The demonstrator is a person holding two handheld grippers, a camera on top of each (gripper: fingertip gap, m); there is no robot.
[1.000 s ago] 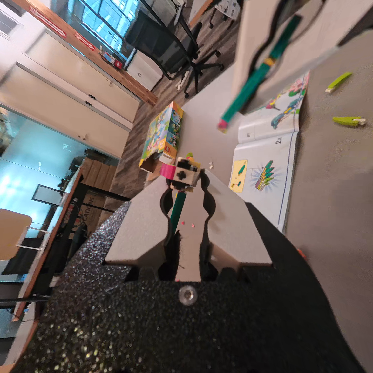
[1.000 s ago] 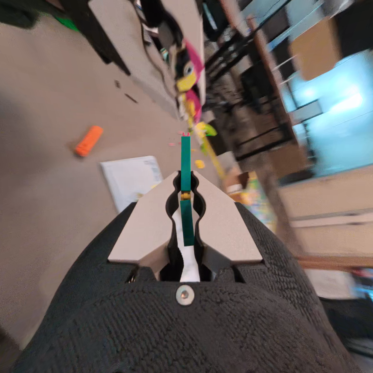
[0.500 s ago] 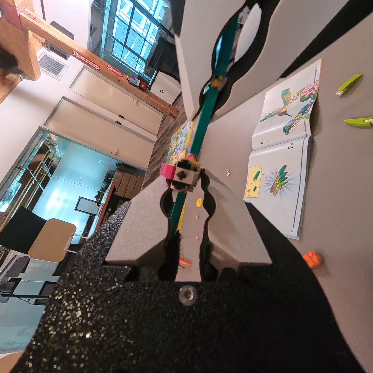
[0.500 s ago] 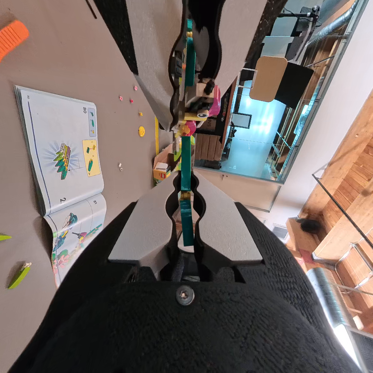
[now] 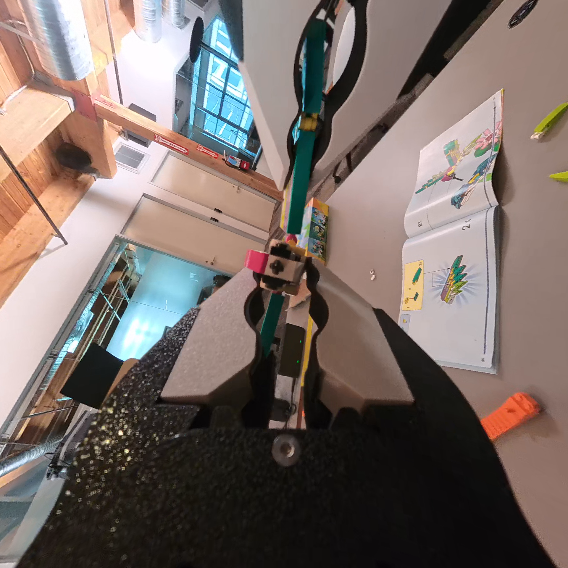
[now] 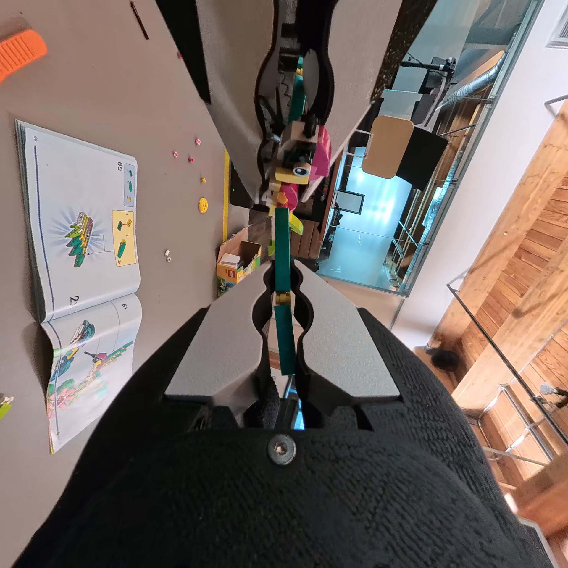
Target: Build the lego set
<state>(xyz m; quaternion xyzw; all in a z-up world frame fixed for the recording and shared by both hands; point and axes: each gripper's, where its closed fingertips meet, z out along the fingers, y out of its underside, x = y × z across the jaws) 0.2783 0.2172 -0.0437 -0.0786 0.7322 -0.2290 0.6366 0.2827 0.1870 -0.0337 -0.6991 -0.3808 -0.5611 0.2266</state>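
Note:
My left gripper is shut on a small bird model of pink, tan and yellow bricks with a teal strip running back between the fingers. In the right wrist view the bird shows an eye and a yellow beak. My right gripper is shut on a long teal wing piece with a yellow hinge at its middle. The two grippers face each other tip to tip, held above the grey table. The wing's far end meets the bird's body.
An open instruction booklet lies on the table, also seen in the right wrist view. An orange brick separator, lime green pieces, a set box and small loose pieces lie around it.
Both grippers have lifted and come together. The right gripper's teal wing piece, apart from the bird a second ago, now reaches it end-on. Both grips are unchanged.

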